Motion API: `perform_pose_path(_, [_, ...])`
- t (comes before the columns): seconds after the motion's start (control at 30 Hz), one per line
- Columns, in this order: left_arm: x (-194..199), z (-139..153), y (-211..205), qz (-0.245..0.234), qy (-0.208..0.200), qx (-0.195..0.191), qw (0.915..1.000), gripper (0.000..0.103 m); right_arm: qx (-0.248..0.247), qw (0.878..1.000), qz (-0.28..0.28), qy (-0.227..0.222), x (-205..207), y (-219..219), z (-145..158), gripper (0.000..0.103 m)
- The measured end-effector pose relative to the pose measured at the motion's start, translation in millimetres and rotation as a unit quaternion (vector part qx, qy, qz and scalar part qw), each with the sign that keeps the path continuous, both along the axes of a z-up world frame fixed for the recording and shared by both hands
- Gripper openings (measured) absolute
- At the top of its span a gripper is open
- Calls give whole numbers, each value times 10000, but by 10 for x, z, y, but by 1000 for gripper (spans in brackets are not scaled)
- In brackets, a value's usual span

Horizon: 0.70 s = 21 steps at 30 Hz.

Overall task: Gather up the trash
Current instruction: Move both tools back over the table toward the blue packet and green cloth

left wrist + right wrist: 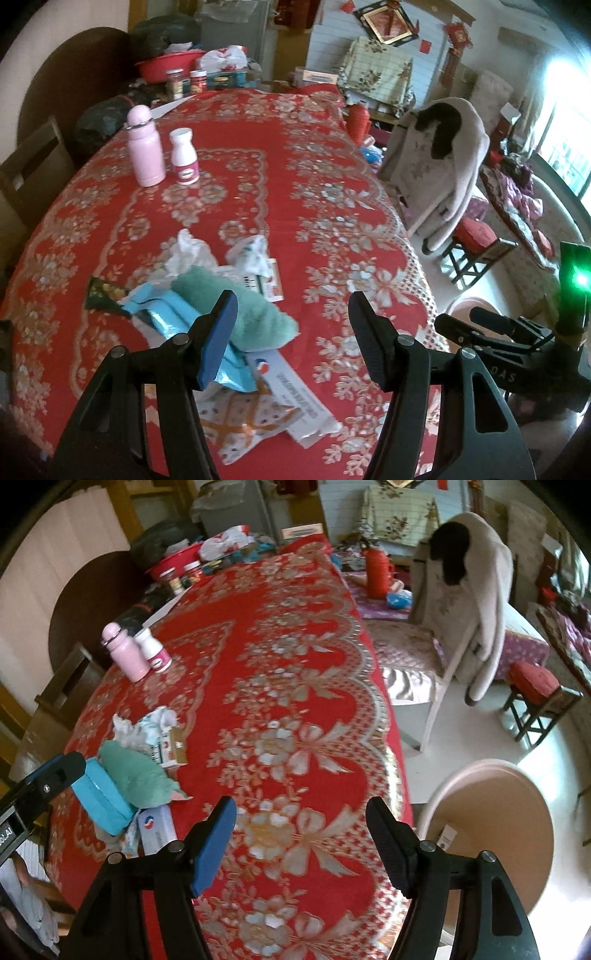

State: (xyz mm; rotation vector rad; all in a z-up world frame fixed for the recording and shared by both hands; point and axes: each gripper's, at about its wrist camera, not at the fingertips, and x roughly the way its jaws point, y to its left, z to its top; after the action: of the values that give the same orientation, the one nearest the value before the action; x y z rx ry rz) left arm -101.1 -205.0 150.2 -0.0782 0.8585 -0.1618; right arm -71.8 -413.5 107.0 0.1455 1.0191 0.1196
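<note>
A heap of trash lies on the red flowered tablecloth (295,206): a crumpled white tissue (190,251), a blue wrapper (177,317), a teal cloth (247,314), a white printed wrapper (295,398) and a small carton (273,284). My left gripper (293,332) is open and empty just above the near side of the heap. My right gripper (301,834) is open and empty over the cloth, to the right of the heap (136,775). A pink bin (491,830) stands on the floor by the table's right edge.
A pink bottle (144,147) and a white bottle (184,155) stand at the far left of the table. Jars and a red basin (166,64) crowd the far end. A chair draped with a coat (469,602) and a stool (535,694) stand to the right.
</note>
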Motion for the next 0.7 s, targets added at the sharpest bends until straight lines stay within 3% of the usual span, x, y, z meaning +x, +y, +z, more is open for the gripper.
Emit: perform_pose_path(0.7, [21,-83,750,786,103,83,9968,61,-26,9979,629,141,255,694,-83,72])
